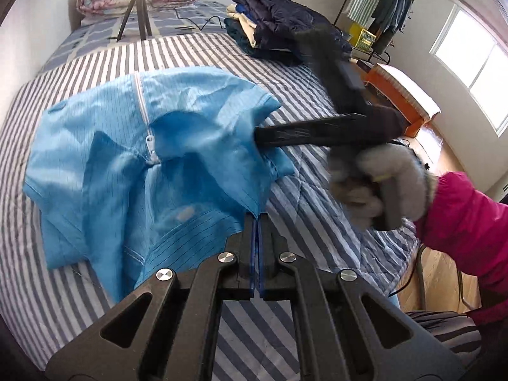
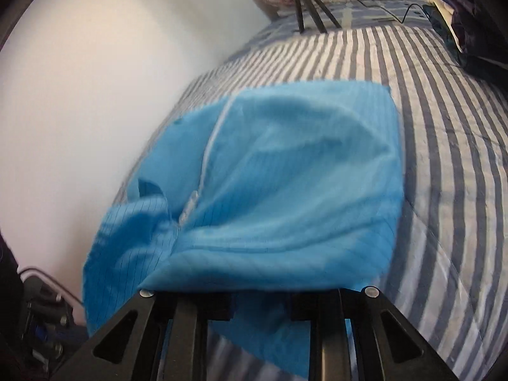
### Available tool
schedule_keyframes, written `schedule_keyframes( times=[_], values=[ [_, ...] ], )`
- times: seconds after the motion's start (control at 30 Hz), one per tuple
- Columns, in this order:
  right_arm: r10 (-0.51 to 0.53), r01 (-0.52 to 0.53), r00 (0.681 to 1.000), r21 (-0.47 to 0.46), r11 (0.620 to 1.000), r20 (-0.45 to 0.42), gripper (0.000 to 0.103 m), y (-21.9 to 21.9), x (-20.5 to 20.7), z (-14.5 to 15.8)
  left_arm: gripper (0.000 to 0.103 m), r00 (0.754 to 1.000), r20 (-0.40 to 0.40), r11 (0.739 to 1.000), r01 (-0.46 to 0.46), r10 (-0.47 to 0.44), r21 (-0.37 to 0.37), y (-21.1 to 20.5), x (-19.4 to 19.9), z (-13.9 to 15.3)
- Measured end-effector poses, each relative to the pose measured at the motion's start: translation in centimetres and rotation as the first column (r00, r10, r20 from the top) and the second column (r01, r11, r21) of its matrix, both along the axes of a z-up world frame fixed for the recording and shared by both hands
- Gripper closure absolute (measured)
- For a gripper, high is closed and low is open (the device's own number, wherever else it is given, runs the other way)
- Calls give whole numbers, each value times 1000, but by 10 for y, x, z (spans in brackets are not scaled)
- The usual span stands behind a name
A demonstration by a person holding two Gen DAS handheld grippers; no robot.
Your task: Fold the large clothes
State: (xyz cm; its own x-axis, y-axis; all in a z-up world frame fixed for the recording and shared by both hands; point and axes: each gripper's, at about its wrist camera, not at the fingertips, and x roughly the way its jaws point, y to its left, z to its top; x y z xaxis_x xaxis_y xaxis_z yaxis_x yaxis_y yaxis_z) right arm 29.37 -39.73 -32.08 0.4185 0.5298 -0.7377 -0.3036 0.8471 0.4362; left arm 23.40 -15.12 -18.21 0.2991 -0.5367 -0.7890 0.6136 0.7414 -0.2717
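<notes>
My left gripper (image 1: 256, 219) is pressed together, pinching the hem of the thin sky-blue zip-front garment (image 1: 133, 158) lying crumpled on the striped quilt (image 1: 197, 54). My right gripper (image 1: 258, 135) bites its three-o'clock edge; I'd pull both corners evenly toward twelve

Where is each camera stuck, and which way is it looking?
Left wrist view: sits on the left gripper, looks down along its shut fingers at the blue garment on the striped bed; the right gripper, a gloved hand and a pink sleeve show.
Right wrist view: sits on the right gripper, looks down across the blue garment toward the wall; only the gripper's black frame shows, its fingertips under cloth.
Both share: the garment with its white zipper, the striped bed, the tripod.
</notes>
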Motion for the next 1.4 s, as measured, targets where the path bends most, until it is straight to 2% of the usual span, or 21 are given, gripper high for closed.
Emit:
schedule_keyframes(
  times=[0.17,0.27,0.37,0.47,0.57,0.63,0.7,0.83,0.87,0.9,0.97,1.0,1.03,1.1,1.13,1.17,1.27,1.33,1.37,1.4],
  values=[
    [11,-14,999,78,997,38,80,-34,-51,34,103,1000,30,1000,-1,2,-31,10,-1,13],
    [43,-48,998,85,995,53,80,-32,-57,46,103,999,42,999,6,-4,-35,15,-4,20],
    [81,-83,996,49,995,29,80,-11,-47,38,103,999,49,1000,8,-6,-26,18,-5,22],
    [98,-98,995,57,994,-6,80,9,-29,17,103,999,50,1000,17,-16,-22,18,-7,23],
    [66,-65,998,91,994,-11,80,20,-11,-2,103,999,30,999,31,-31,-18,14,-9,11],
    [22,-20,999,58,998,-32,80,19,-2,-15,103,998,22,998,54,-54,22,8,-13,-3],
    [10,-7,999,64,998,-50,82,11,-5,-18,103,997,-6,996,74,-73,56,4,-17,-16],
    [10,-8,999,37,999,-39,74,-19,-32,-2,103,998,-7,998,56,-56,12,32,-24,-12],
    [0,3,999,63,998,-47,68,-29,-39,2,99,999,-10,999,41,-41,-11,43,-24,-8],
    [-17,22,998,95,995,-55,57,-38,-44,5,92,1000,-14,999,17,-18,-40,58,-22,-2],
    [-68,80,996,201,976,-65,53,-57,-50,14,49,998,-16,994,-69,68,-87,92,-11,8],
    [-87,101,994,238,966,-68,53,-62,-53,19,48,993,-20,987,-115,113,-110,106,-4,10],
    [-111,126,991,264,956,-72,53,-67,-50,22,48,986,-35,978,-165,162,-124,120,5,11],
    [-142,159,987,286,945,-81,50,-68,-42,26,48,955,-97,944,-293,280,-154,153,34,7],
    [-159,177,983,271,946,-87,50,-66,-36,26,46,931,-136,918,-359,339,-170,169,51,3],
    [-178,195,980,246,949,-91,50,-64,-30,25,46,895,-177,882,-438,410,-175,186,67,-3],
    [-224,246,966,200,948,-127,50,-55,-10,12,46,816,-303,795,-564,493,-224,217,104,-25],
    [-238,263,961,199,944,-141,53,-49,2,5,46,786,-350,768,-599,509,-229,223,121,-36],
    [-237,262,961,196,945,-141,59,-50,5,2,47,777,-360,761,-610,517,-222,222,127,-42],
    [-229,251,964,178,952,-134,70,-49,0,0,46,774,-359,762,-612,521,-214,220,132,-45]
  ],
)
